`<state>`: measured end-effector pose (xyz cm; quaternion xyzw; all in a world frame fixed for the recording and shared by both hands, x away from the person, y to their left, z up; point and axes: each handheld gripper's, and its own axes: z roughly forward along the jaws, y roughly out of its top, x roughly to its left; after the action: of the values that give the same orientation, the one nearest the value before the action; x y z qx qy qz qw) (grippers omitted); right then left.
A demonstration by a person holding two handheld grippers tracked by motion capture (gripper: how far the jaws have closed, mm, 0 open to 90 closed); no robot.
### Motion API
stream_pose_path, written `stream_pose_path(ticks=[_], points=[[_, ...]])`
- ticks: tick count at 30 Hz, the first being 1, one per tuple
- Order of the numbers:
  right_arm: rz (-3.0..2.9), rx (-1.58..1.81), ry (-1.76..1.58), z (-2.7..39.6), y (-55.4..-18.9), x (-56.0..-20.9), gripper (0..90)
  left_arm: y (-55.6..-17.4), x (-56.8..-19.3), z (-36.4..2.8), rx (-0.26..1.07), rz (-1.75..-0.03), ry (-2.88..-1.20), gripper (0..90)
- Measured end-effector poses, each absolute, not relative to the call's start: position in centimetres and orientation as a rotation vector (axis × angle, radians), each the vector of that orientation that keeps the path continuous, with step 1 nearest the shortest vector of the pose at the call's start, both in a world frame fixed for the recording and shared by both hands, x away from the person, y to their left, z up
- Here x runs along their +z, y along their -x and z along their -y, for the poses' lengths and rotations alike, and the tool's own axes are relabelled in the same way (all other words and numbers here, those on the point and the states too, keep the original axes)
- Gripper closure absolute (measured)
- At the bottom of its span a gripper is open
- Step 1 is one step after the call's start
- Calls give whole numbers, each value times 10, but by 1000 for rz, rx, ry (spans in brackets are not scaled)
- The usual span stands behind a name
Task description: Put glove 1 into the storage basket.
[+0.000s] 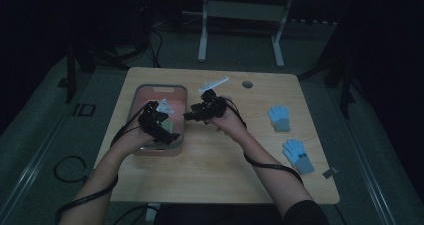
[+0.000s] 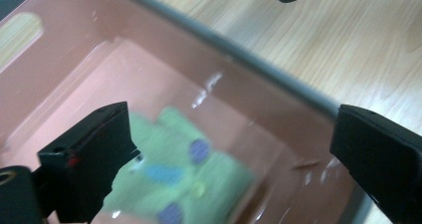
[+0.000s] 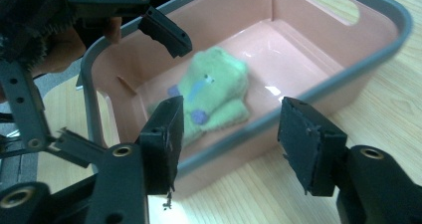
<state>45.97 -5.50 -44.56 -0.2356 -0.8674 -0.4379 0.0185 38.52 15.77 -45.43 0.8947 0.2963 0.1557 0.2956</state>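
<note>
The left gripper (image 2: 229, 154) has its fingers spread wide and released, hanging over the pink bin (image 2: 59, 74) with the green glove (image 2: 184, 179) lying loose on the bin's floor between and below them, touched by neither. The right gripper (image 3: 226, 144) stands just outside the bin's grey rim, fingers parted and empty. Beyond, on the wooden surface (image 1: 220, 160), two blue gloves (image 1: 278, 118) lie well apart from the bin.

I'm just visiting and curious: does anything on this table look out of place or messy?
Nothing looks spilled or damaged. A green glove lies crumpled in the pink bin, while two blue gloves lie apart on the table to the right, so the gloves look only partly gathered.
</note>
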Motion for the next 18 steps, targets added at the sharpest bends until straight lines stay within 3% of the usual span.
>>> stream_pose_path(ticks=[18], points=[[2749,-1370,782,117,-448,-450,456,-367,-449,-106,424,-689,-2277,14]])
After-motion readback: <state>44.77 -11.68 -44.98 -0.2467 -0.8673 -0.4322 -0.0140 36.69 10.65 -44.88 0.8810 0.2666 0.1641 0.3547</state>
